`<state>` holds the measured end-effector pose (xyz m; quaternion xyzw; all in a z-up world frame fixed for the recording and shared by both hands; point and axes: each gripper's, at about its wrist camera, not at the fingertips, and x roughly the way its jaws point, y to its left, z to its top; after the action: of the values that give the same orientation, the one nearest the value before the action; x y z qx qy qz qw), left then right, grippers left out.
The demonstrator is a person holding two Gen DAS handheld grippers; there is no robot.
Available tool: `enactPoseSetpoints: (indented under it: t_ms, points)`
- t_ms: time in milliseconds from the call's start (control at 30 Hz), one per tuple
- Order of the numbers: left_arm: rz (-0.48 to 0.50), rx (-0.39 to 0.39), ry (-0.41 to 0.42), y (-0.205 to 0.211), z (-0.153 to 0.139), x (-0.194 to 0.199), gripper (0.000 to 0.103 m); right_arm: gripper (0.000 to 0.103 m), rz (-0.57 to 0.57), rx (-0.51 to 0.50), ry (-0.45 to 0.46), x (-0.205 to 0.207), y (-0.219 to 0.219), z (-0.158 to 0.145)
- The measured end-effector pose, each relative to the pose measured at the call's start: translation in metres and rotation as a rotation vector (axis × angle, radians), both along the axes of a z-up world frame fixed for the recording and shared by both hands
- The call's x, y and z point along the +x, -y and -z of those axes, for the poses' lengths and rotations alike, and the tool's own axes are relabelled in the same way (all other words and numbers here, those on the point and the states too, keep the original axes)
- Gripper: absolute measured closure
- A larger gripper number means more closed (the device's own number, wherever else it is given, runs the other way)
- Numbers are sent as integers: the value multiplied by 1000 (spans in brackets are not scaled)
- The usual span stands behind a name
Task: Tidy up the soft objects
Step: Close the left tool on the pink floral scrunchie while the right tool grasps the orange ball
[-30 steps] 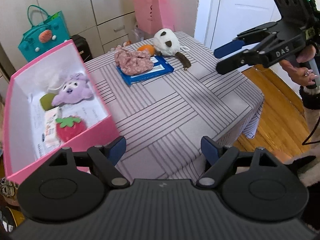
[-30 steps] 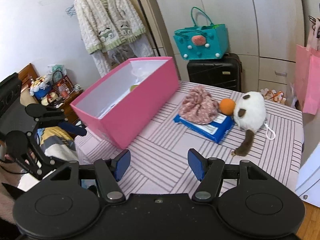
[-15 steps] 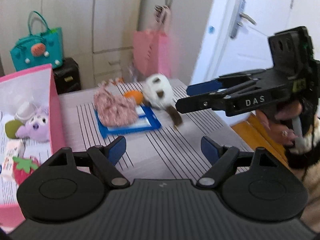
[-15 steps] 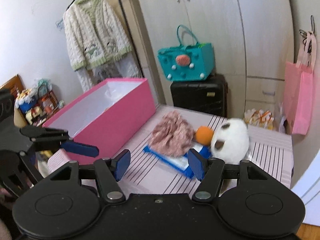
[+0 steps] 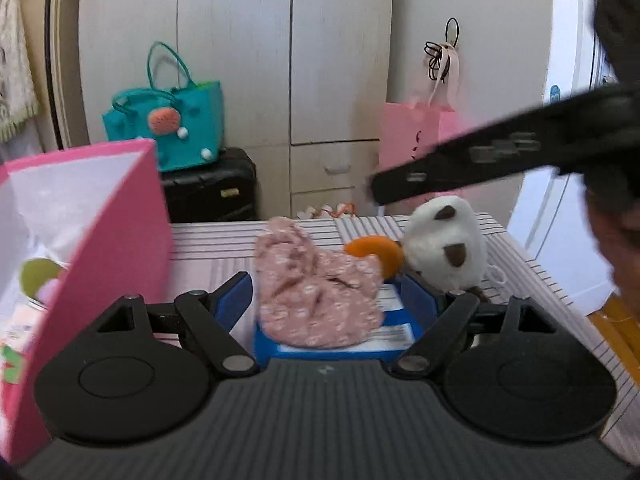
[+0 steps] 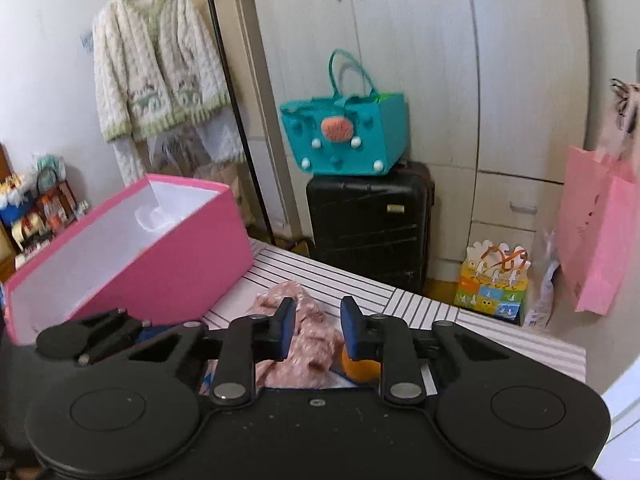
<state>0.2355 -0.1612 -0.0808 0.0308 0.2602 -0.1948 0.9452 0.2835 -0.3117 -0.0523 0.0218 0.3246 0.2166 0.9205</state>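
The left gripper [image 5: 326, 300] sits low over the striped desk [image 5: 208, 240], its blue fingers [image 5: 234, 300] wide apart on either side of a pink floral cloth [image 5: 320, 296], not touching it. The cloth lies bunched on a blue pack [image 5: 344, 346]. Just behind it, on the right, an orange ball [image 5: 378, 254] touches a white plush [image 5: 448, 246] with brown patches.

The right gripper [image 6: 318, 332] hovers above the same cloth [image 6: 312, 344]. Its fingers [image 6: 286, 328] are drawn close together, a narrow gap between them, and clamp nothing; cloth and ball [image 6: 360, 370] show below them. In the left wrist view it crosses the upper right as a dark blur.

To the left stands the open pink box [image 5: 128, 240], with soft toys [image 5: 38, 276] partly visible inside. Beyond the desk a teal bag [image 6: 344, 136] rests on a black suitcase [image 6: 368, 224] before pale cupboards [image 6: 420, 60]. A pink bag [image 6: 596, 232] hangs at right.
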Motion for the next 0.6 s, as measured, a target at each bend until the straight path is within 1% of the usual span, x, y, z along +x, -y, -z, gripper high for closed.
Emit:
enactPoseSetpoints:
  t_ms: [133, 200, 267, 300, 367, 433, 533, 567, 600]
  points:
    - [-11, 54, -2, 17, 2, 8, 22, 75, -42, -52, -97, 37, -6, 10]
    - [-30, 79, -59, 22, 7, 20, 23, 74, -46, -86, -138, 49, -8, 16]
    - [-63, 57, -112, 20, 11, 29, 24, 74, -58, -122, -167, 57, -11, 22]
    - [-70, 45, -113, 17, 12, 32, 25, 74, -59, -133, -183, 60, -12, 25]
    - [-80, 62, -107, 17, 13, 34, 28, 74, -56, -157, -205, 61, -13, 29]
    - [-77, 70, -100, 18, 16, 34, 46, 74, -60, -178, -210, 62, -12, 32]
    - [-72, 81, -110, 19, 22, 34, 54, 69, -66, -203, -219, 63, -13, 35]
    - [-78, 82, -103, 19, 23, 33, 56, 69, -66, -216, -220, 63, -13, 36]
    - [-82, 82, -103, 18, 23, 34, 60, 69, -65, -223, -216, 63, -12, 36]
